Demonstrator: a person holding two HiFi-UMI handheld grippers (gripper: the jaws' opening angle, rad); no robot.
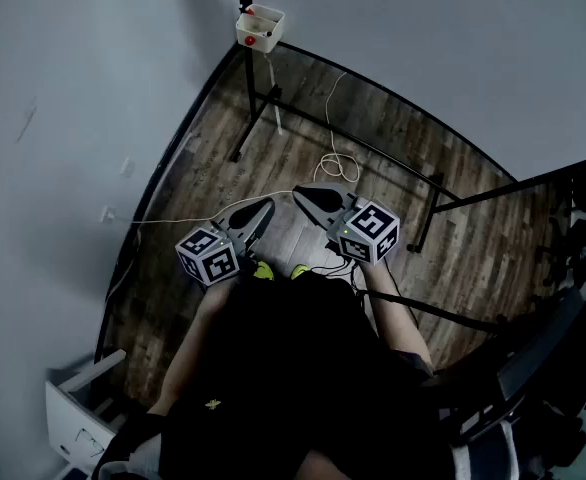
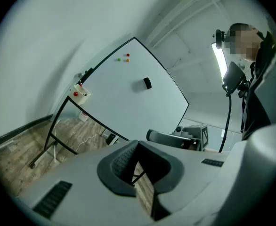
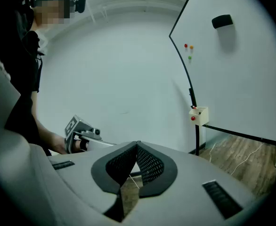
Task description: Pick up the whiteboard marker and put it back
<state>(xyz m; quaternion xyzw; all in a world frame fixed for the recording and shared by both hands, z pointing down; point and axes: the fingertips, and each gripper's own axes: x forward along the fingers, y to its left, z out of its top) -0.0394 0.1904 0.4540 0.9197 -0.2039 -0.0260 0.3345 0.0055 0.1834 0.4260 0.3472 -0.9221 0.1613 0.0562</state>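
I cannot pick out a whiteboard marker. A small cream box (image 1: 260, 26) at the corner of the whiteboard (image 1: 453, 58) holds something red; it also shows in the left gripper view (image 2: 80, 93) and the right gripper view (image 3: 198, 115). Both grippers are held side by side at waist height, well short of the board. My left gripper (image 1: 266, 204) (image 2: 137, 144) has its jaws together with nothing in them. So does my right gripper (image 1: 299, 194) (image 3: 137, 145). Each shows in the other's view: the right gripper (image 2: 175, 138), the left gripper (image 3: 81, 134).
The board stands on a black frame (image 1: 258, 118) over a wood floor, with a white cable (image 1: 338, 166) coiled below it. A black eraser (image 2: 147, 83) and coloured magnets (image 2: 125, 58) sit on the board. White furniture (image 1: 78, 418) is at lower left, dark equipment (image 1: 573, 248) at right.
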